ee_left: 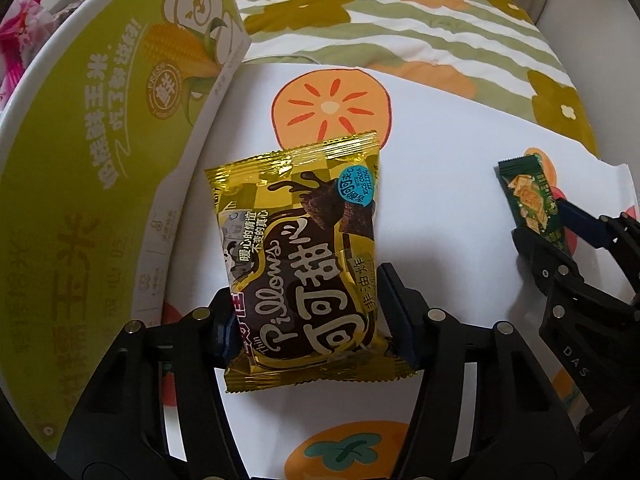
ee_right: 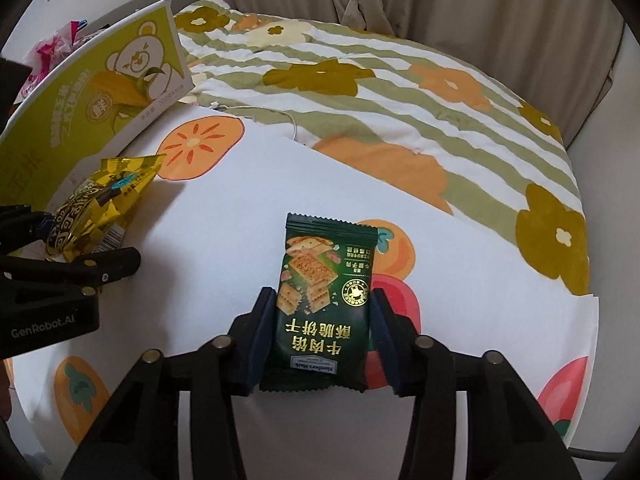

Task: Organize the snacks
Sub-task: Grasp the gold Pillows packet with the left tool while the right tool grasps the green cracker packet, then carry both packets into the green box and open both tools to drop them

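My left gripper is shut on a gold cocoa-pillow snack packet and holds it above the white persimmon-print sheet. The packet also shows in the right wrist view, with the left gripper at the far left. My right gripper is shut on a dark green biscuit packet, held above the sheet. In the left wrist view that packet and the right gripper sit at the right edge.
A large yellow-green corn box stands along the left, also in the right wrist view. Pink wrapped items lie behind it. A green-striped flower quilt covers the bed beyond the sheet, with curtains behind.
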Demonstrator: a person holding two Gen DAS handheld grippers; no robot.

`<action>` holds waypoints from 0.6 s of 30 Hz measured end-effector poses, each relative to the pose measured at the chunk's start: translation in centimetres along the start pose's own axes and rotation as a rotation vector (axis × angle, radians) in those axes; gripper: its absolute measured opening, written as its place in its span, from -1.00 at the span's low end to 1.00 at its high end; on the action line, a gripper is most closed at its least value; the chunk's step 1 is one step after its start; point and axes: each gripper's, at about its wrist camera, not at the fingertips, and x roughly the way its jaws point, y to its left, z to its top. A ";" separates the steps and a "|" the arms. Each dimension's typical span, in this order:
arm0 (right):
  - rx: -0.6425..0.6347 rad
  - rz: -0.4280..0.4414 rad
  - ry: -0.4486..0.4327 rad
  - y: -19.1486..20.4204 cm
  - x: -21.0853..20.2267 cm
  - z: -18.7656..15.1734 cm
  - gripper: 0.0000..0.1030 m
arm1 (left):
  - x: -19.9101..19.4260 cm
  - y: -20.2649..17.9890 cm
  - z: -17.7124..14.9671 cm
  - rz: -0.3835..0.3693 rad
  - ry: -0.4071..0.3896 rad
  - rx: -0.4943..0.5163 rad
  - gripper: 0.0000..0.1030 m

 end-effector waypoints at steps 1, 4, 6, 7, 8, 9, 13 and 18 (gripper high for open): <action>0.004 0.001 0.001 0.0 0.0 0.0 -0.22 | 0.0 0.0 0.0 -0.003 -0.001 0.002 0.05; 0.016 0.006 -0.001 -0.1 -0.1 0.1 -0.22 | -0.4 -0.2 0.0 -0.015 -0.010 0.009 0.01; 0.022 0.006 -0.010 -0.1 -0.5 0.1 -0.22 | -1.0 -0.3 0.1 -0.023 -0.022 0.014 -0.01; 0.023 0.004 -0.017 -0.1 -0.8 0.2 -0.23 | -1.3 -0.3 0.1 -0.025 -0.028 0.017 -0.01; 0.026 0.004 -0.023 -0.1 -1.2 0.2 -0.23 | -1.8 -0.3 0.2 -0.030 -0.039 0.021 -0.01; 0.030 0.004 -0.030 -0.1 -1.5 0.3 -0.23 | -2.4 -0.3 0.3 -0.036 -0.049 0.025 -0.02; 0.052 -0.006 -0.069 -0.3 -3.8 1.0 -0.23 | -5.1 -0.5 0.7 -0.062 -0.098 0.044 -0.03; 0.074 -0.025 -0.134 -0.3 -7.5 2.3 -0.23 | -9.6 0.1 1.5 -0.100 -0.178 0.059 -0.05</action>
